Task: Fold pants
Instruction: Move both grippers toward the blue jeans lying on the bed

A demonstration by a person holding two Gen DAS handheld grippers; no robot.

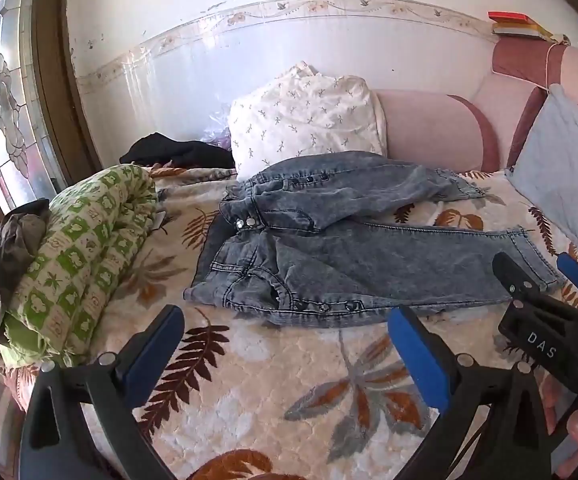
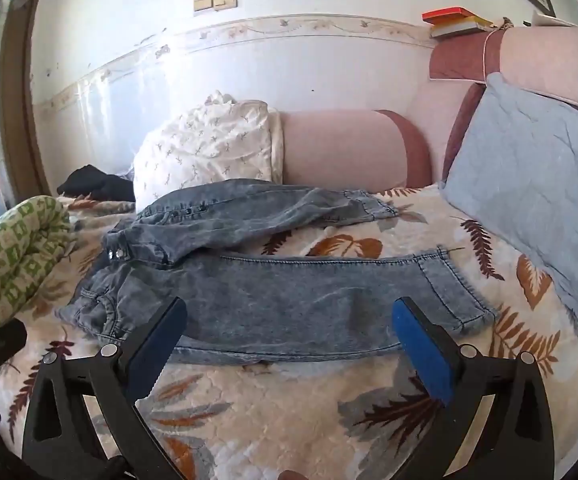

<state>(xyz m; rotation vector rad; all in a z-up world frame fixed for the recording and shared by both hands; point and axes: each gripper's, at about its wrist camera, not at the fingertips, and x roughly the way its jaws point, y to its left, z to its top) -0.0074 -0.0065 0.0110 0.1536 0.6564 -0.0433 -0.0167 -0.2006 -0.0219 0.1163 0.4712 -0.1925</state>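
A: Pants status? Location first.

B: Acid-washed grey-blue denim pants (image 1: 329,248) spread on quilted leaf-print bedspread (image 1: 257,380), waistband toward rolled green-and-cream checked blanket (image 1: 81,256), hems toward pale blue quilted cushion (image 1: 561,152). Near leg flat and straight; far leg rumpled, angled away toward white sprigged pillow (image 1: 305,120). Not yet folded.

A: Grippers?

B: Left gripper (image 1: 285,348) spread wide, empty, hovering over bare bedspread just short of near waistband edge. Right gripper (image 2: 289,344) likewise spread wide, nothing between blue pads (image 2: 421,352), poised over near edge of flat leg (also seen from left view beside the hem, so both lined up along same long edge).

A: Reason for that arrangement?

B: Probably staging for a lengthwise fold: one hand at waist end, one toward hem end, so long edge can lift evenly. Tilted downward, suited to pinching fabric off soft quilt.

A: Concerns?

B: Far leg bunched; likely needs smoothing or aligning before legs stack. Denim stiff, should hold a crease. Black garment (image 1: 177,152) behind pillow well apart, no interference expected.
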